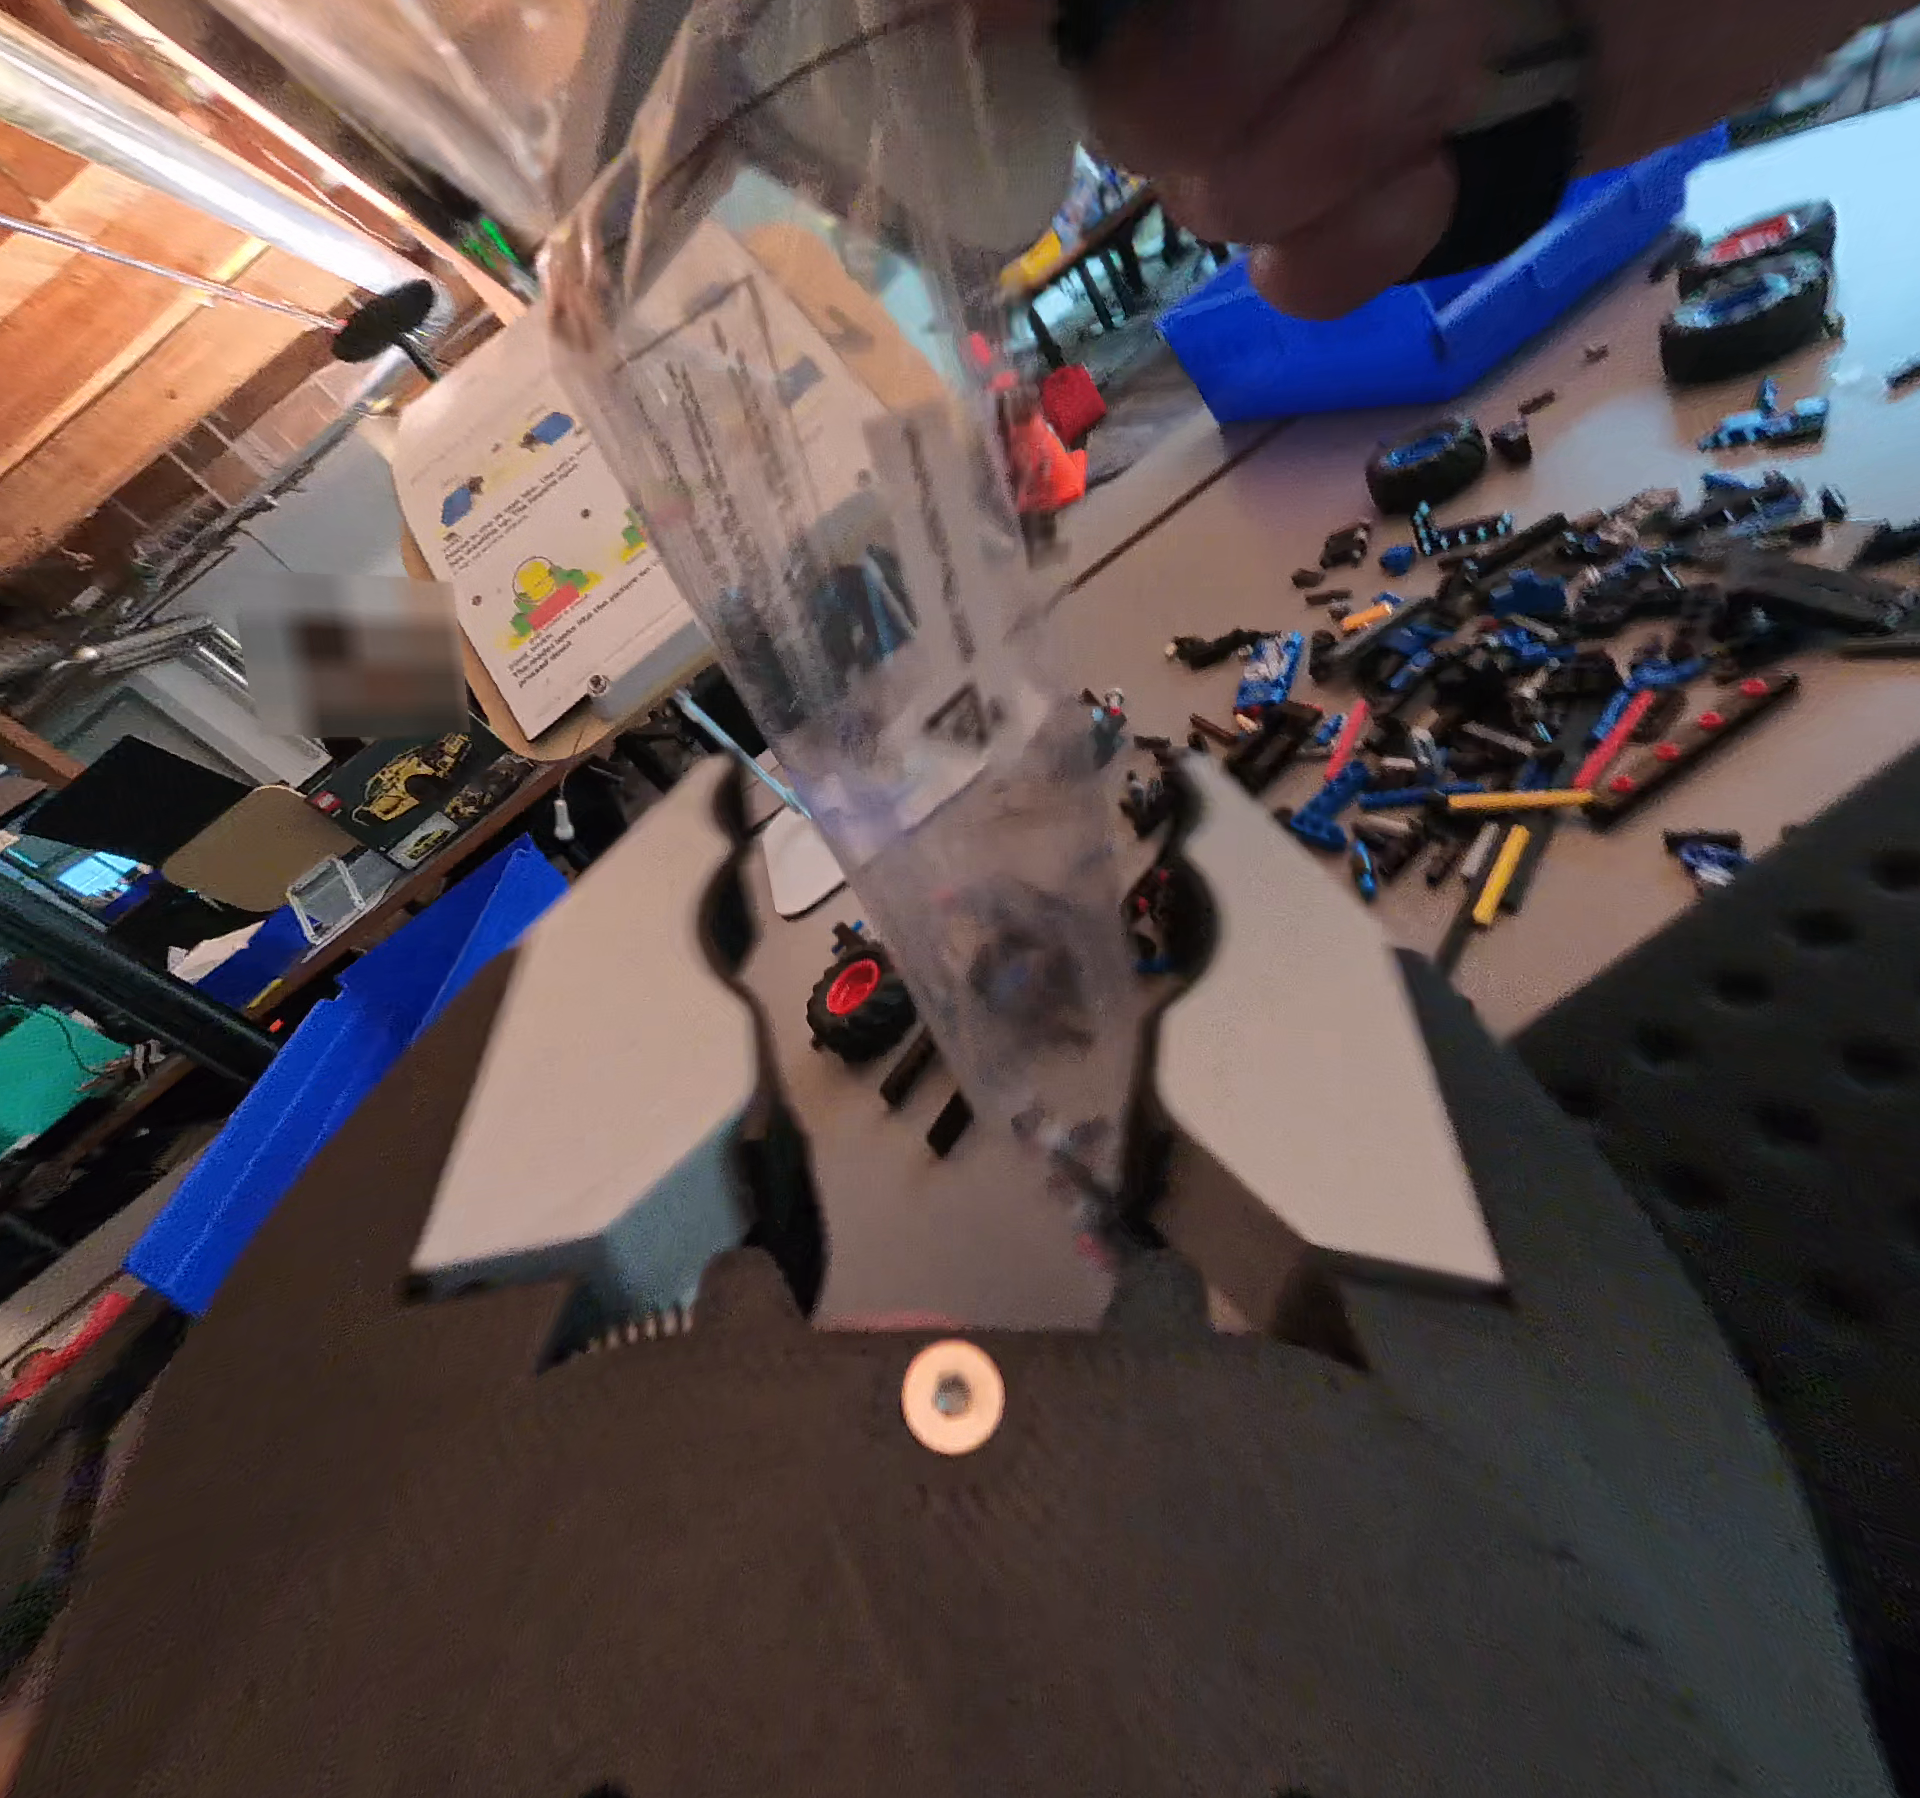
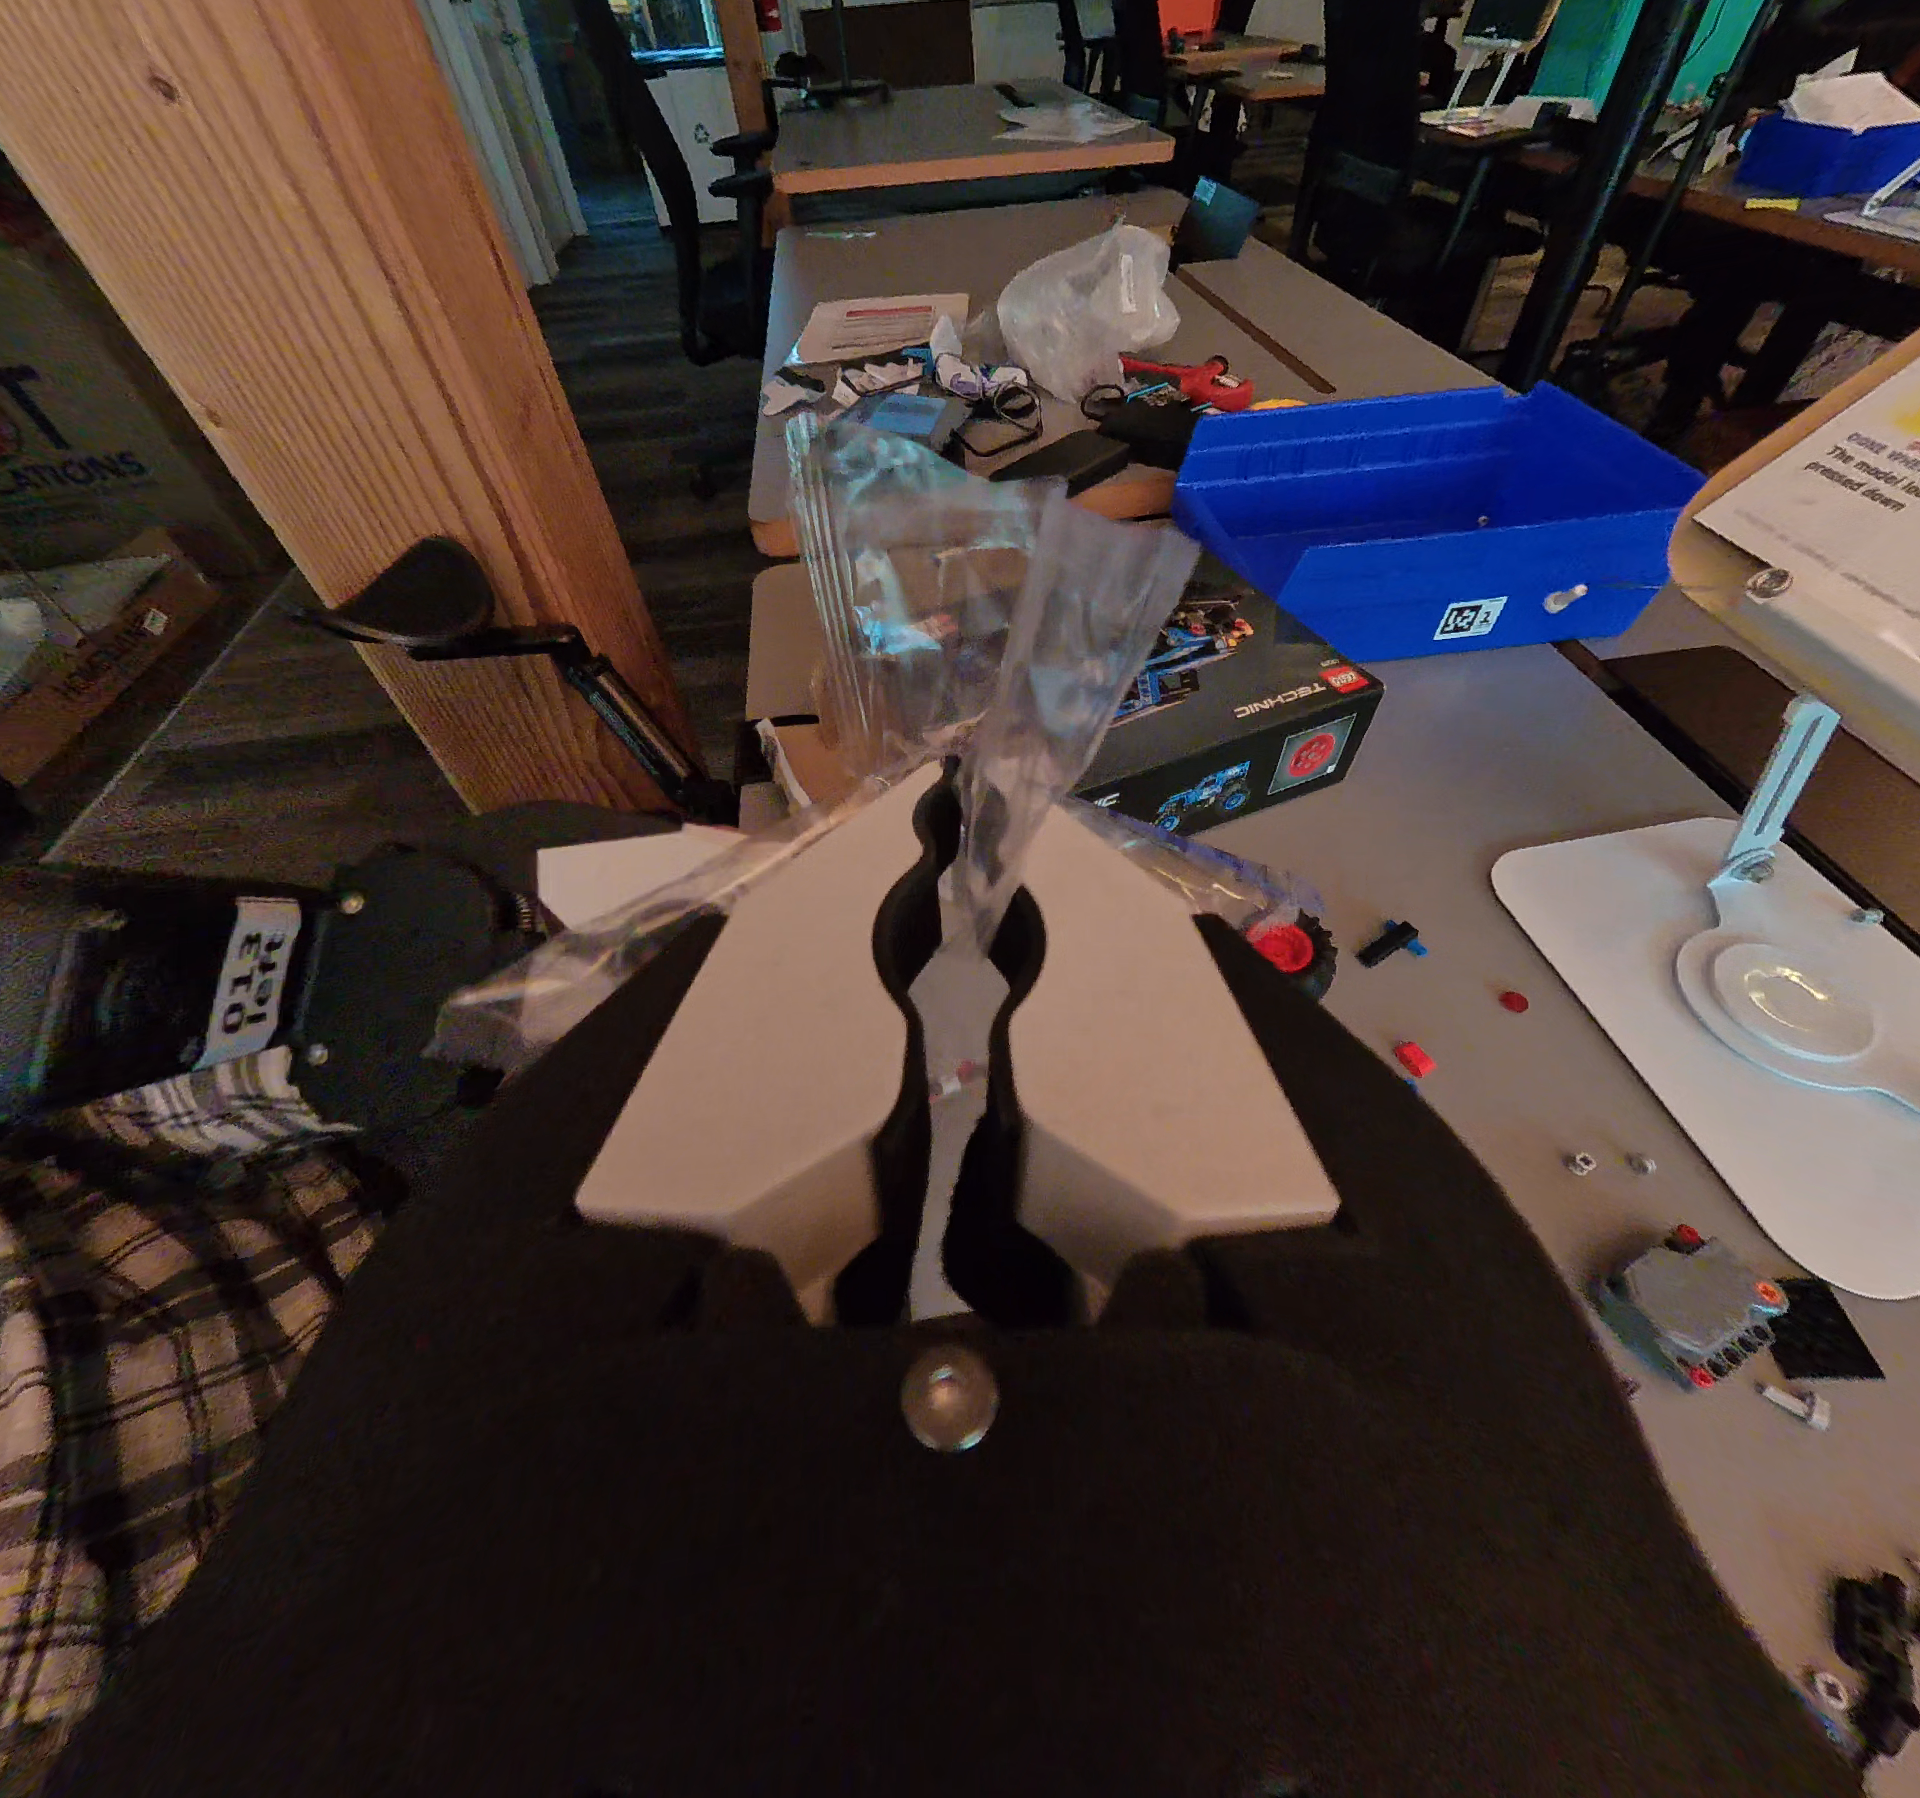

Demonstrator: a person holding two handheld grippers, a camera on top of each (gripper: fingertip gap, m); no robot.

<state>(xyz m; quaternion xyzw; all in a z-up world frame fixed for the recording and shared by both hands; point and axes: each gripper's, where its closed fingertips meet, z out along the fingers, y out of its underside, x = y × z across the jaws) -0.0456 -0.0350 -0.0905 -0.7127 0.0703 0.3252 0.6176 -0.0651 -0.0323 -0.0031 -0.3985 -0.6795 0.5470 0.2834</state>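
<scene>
A clear plastic bag [image 1: 831, 605] with a few small dark pieces inside runs down between the white fingers of my left gripper [image 1: 961, 772]. Its lower end lies against the right finger [image 1: 1299, 1021]. The left jaws stand wide apart. My right gripper [image 2: 945, 792] is shut on the same bag [image 2: 935, 605], which fans up above its tips, with one flap stretching left toward the left gripper's black body [image 2: 208, 979]. A blurred hand [image 1: 1299, 86] is at the bag's top.
A pile of blue, black, red and yellow toy bricks [image 1: 1558, 668] and a red-hubbed wheel [image 1: 857, 995] lie on the grey table. Also there are blue bins [image 2: 1455, 543], a toy set box [image 2: 1226, 720], a white stand base [image 2: 1714, 1021] and a wooden post [image 2: 312, 294].
</scene>
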